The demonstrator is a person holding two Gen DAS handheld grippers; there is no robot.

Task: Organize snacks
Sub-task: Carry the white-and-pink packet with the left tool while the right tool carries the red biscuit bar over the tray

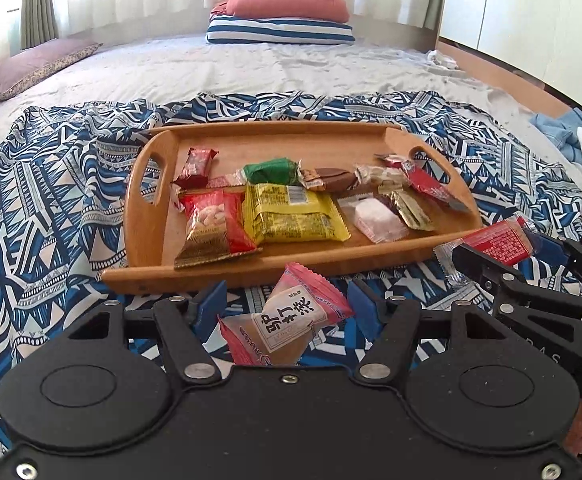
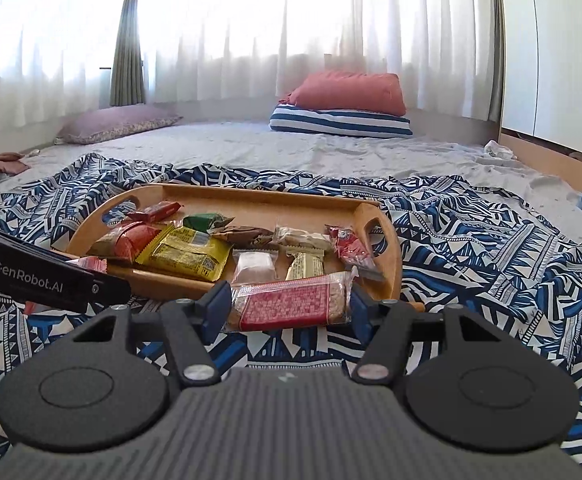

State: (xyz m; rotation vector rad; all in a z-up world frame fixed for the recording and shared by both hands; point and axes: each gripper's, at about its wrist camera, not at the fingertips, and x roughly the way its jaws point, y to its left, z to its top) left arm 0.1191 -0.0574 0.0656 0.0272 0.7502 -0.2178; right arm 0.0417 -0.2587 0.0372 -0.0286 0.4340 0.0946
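Note:
A wooden tray [image 1: 143, 240] [image 2: 391, 272] sits on a blue-and-white patterned cloth and holds several wrapped snacks, among them a yellow pack [image 1: 291, 216] [image 2: 187, 256] and a red nut pack [image 1: 211, 224]. My left gripper [image 1: 287, 308] is open around a pink snack packet [image 1: 291, 320] lying on the cloth just before the tray; its blue pads stand apart from it on both sides. My right gripper [image 2: 287, 304] is shut on a red snack bar [image 2: 291, 304] and holds it near the tray's front right edge; it also shows in the left wrist view [image 1: 495, 240].
The patterned cloth [image 1: 51, 200] lies rumpled on a grey bed. Stacked pillows [image 1: 283, 16] lie at the far end, a purple pillow [image 1: 31, 68] at the left. Blue and white clothes [image 1: 571, 136] lie at the right. A wooden bed edge and white wardrobe stand right.

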